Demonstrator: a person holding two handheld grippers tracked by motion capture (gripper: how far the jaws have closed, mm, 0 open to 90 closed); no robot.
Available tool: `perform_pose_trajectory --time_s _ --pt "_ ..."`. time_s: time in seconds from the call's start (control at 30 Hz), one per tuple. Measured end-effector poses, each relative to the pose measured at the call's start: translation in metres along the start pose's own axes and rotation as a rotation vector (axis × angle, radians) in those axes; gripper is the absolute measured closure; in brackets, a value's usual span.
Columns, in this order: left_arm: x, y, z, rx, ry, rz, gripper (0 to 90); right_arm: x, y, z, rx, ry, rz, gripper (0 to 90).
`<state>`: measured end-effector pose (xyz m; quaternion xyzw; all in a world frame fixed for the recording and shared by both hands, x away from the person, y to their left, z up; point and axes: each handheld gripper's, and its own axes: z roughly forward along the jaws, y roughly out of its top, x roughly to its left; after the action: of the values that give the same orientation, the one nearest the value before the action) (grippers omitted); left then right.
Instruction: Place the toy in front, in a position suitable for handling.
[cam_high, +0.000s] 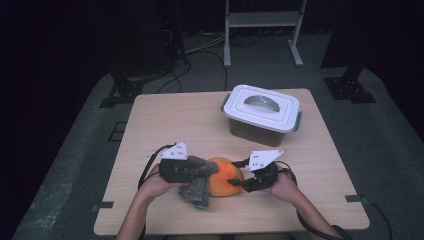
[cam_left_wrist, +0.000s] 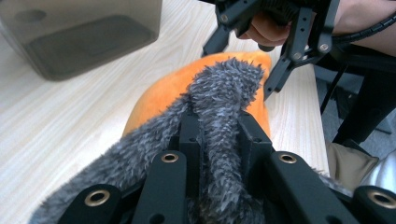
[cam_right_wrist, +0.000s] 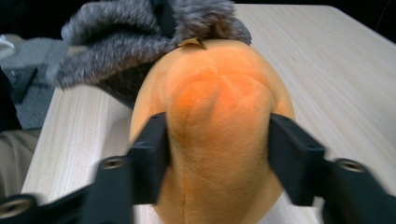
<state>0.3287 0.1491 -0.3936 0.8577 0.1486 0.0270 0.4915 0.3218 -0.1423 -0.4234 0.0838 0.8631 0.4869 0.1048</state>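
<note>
An orange plush toy (cam_high: 225, 176) with a grey furry part (cam_high: 199, 186) lies near the table's front edge between my two grippers. My left gripper (cam_high: 207, 170) comes in from the left. In the left gripper view it (cam_left_wrist: 219, 130) is shut on a fold of the grey fur (cam_left_wrist: 224, 88), with the orange body (cam_left_wrist: 159, 98) just beyond. My right gripper (cam_high: 239, 175) comes in from the right. In the right gripper view its (cam_right_wrist: 217, 140) jaws press on both sides of the orange body (cam_right_wrist: 217, 93), and the grey fur (cam_right_wrist: 126, 46) lies behind it.
A grey storage box with a white handled lid (cam_high: 262, 114) stands closed at the back right of the wooden table (cam_high: 170, 120). It also shows as the grey box (cam_left_wrist: 79, 37) in the left gripper view. Bare tabletop lies between the box and the toy.
</note>
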Motion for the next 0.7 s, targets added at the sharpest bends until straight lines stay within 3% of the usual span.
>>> perform_pose_trajectory --time_s 0.17,0.37,0.5,0.7 --pt "-0.005 0.024 0.005 0.023 -0.028 0.055 75.3 0.005 0.004 0.002 -0.004 -0.018 -0.041 51.9" --pt "-0.012 0.044 0.023 0.040 -0.066 0.097 75.2 0.010 0.006 0.008 -0.020 -0.006 -0.034 52.2" --pt "-0.009 0.041 0.027 0.041 -0.065 0.086 75.2 0.006 0.001 0.006 -0.031 0.011 -0.007 54.5" --pt "-0.001 0.026 0.017 0.012 -0.047 0.054 75.2 -0.002 -0.007 0.001 -0.031 0.030 0.001 57.4"
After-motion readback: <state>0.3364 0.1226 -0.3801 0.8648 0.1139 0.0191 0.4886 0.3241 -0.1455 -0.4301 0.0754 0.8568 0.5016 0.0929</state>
